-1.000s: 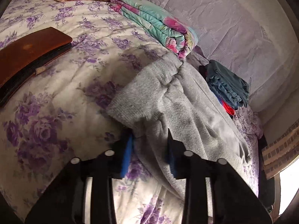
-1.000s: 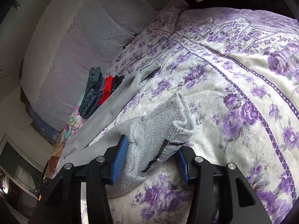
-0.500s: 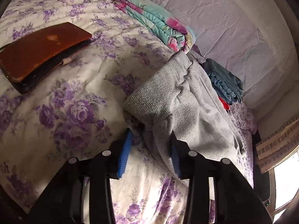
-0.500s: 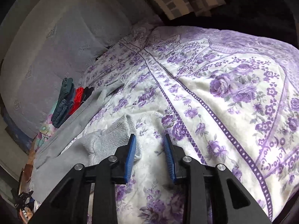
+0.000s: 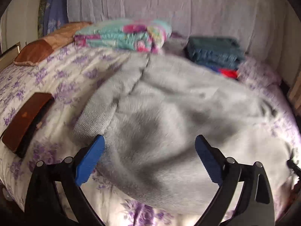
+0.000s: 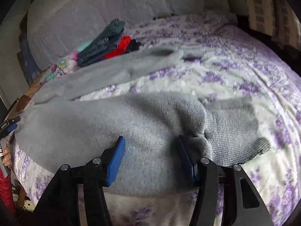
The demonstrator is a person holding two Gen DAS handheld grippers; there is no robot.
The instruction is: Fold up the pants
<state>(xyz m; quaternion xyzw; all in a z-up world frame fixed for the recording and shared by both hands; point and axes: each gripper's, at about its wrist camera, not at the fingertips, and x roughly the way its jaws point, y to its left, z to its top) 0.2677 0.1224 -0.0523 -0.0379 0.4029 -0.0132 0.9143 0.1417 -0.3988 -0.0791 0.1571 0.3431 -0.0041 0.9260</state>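
Observation:
Grey fleece pants (image 5: 169,116) lie spread across the flowered bedspread (image 5: 56,75), with a ribbed hem (image 5: 94,116) at their left end. My left gripper (image 5: 149,138) hovers over the near part of the cloth; its jaws are opening wide and nothing is pinched between the blue pads (image 5: 90,160). In the right wrist view the pants (image 6: 112,124) lie doubled, a ribbed cuff (image 6: 235,131) at the right and another leg (image 6: 112,71) behind. My right gripper (image 6: 150,141) is over the cloth; its jaws are opening and the pads do not press on it.
A flat brown cushion (image 5: 24,120) lies at the left. A folded floral blanket (image 5: 122,35) and a stack of folded teal and red clothes (image 5: 214,52) sit by the cloth-covered wall. A hand (image 6: 6,154) and the other gripper show at the far left.
Both grippers have let go of the grey cloth and spread their jaws. Both have rolled and drawn back, so the pants now lie flat in front of them.

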